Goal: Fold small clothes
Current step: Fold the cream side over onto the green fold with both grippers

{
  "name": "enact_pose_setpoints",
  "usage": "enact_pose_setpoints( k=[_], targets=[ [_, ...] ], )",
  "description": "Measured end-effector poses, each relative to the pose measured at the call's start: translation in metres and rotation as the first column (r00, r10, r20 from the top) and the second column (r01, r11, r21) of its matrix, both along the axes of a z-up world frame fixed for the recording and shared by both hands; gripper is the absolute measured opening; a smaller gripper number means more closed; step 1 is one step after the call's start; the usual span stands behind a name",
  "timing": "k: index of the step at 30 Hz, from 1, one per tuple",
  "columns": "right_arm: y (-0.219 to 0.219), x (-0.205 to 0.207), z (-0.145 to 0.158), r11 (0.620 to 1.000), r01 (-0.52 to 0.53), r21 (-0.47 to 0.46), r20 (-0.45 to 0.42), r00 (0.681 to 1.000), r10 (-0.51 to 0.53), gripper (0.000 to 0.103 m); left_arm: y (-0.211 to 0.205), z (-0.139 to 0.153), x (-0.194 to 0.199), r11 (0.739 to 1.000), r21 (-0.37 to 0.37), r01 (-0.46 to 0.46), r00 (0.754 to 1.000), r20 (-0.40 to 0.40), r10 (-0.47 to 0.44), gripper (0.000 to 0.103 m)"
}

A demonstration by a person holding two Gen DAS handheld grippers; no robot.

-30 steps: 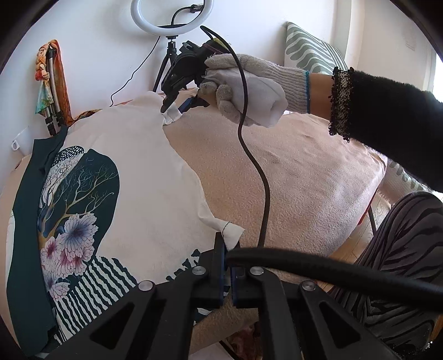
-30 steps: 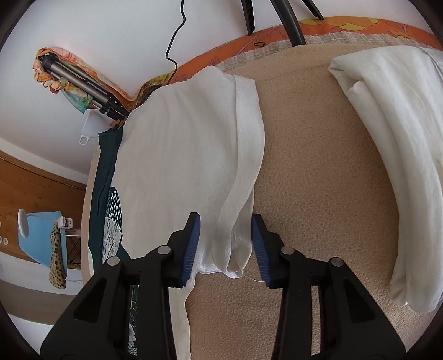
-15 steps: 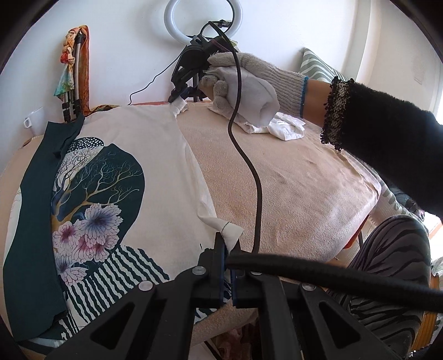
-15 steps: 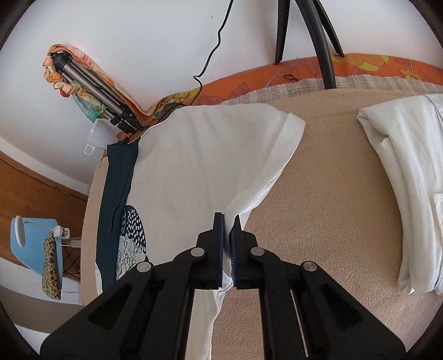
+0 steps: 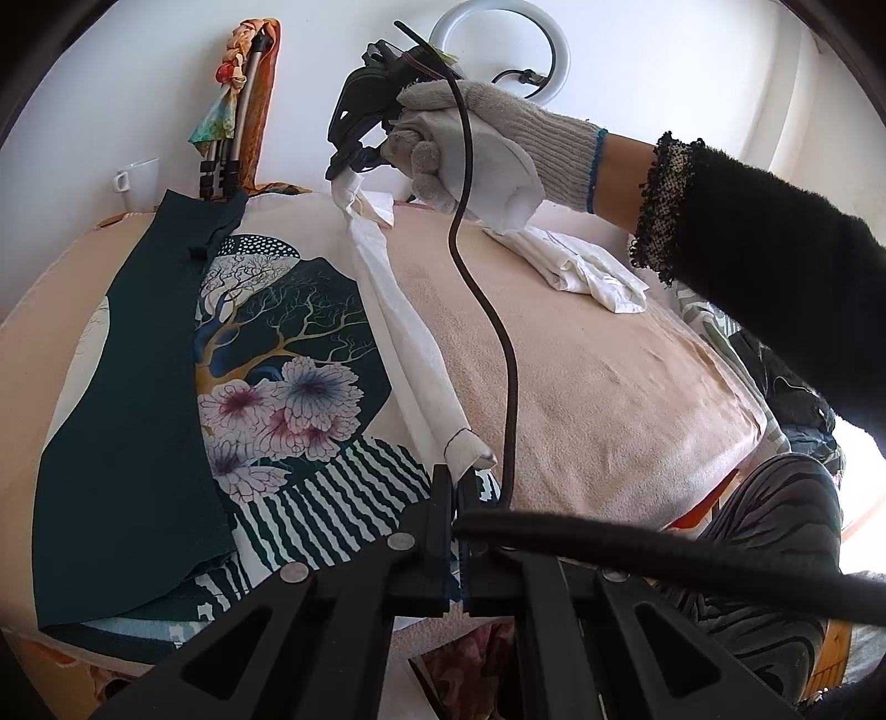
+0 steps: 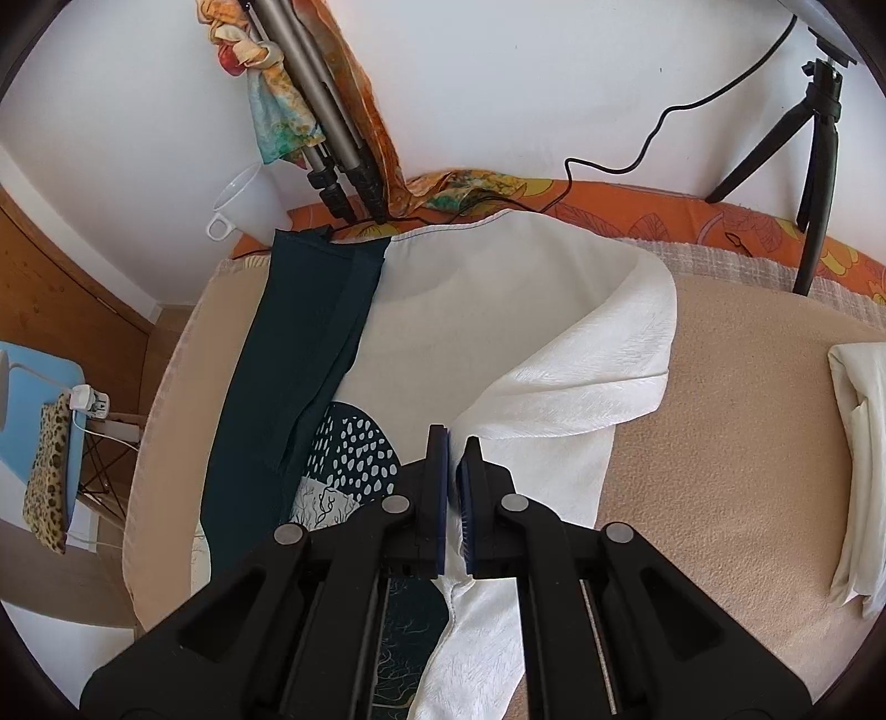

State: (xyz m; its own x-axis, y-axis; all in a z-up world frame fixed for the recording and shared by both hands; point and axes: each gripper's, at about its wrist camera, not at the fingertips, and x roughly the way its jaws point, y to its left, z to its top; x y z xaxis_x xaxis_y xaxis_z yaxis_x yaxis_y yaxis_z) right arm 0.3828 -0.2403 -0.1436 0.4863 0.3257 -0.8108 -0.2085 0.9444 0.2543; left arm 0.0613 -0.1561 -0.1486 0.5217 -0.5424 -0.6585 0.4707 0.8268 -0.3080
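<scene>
Fingers of both grippers, left [image 5: 458, 487] and right [image 6: 454, 471], clamped on white garment's [image 6: 576, 382] edge, lifted over printed cloth [image 5: 277, 343] on bed. Risk: thin pinch slips, fold collapses crooked.

1. White wall [image 6: 498, 83] ahead of both grippers.
2. Ring light [image 5: 501, 50] on a black tripod [image 6: 819, 166], ahead and right of the right gripper.
3. Folded tripod [image 6: 326, 149] leaning on the wall, ahead and left.
4. Blue chair [image 6: 39, 410] and wood panelling [image 6: 66, 277], far left.
5. Daylight from the right of the left gripper.
</scene>
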Motion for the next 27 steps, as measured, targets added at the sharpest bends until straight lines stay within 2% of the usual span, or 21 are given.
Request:
enact_pose_setpoints(
  k=[7, 14, 20, 27],
  targets=[
    [0.054, 0.006, -0.014, 0.997, -0.048, -0.060, -0.013, 0.999, 0.048, 0.005, 0.036, -0.007, 0.004, 0.997, -0.042, -0.063, 0.997, -0.040, 0.062, 0.000],
    [0.094, 0.010, -0.021, 0.992, -0.088, -0.089, -0.019, 0.996, 0.087, 0.005, 0.067, -0.014, 0.006, 0.991, -0.042, -0.123, 0.991, -0.063, 0.121, 0.000],
    [0.117, 0.018, -0.026, 0.990, -0.096, -0.099, -0.030, 0.995, 0.094, 0.005, 0.085, -0.016, 0.003, 0.986, -0.032, -0.162, 0.985, -0.063, 0.160, 0.000],
    [0.133, 0.021, -0.036, 0.986, -0.106, -0.127, -0.043, 0.994, 0.102, 0.005, 0.103, -0.024, 0.007, 0.976, -0.054, -0.210, 0.974, -0.101, 0.204, 0.000]
  ],
)
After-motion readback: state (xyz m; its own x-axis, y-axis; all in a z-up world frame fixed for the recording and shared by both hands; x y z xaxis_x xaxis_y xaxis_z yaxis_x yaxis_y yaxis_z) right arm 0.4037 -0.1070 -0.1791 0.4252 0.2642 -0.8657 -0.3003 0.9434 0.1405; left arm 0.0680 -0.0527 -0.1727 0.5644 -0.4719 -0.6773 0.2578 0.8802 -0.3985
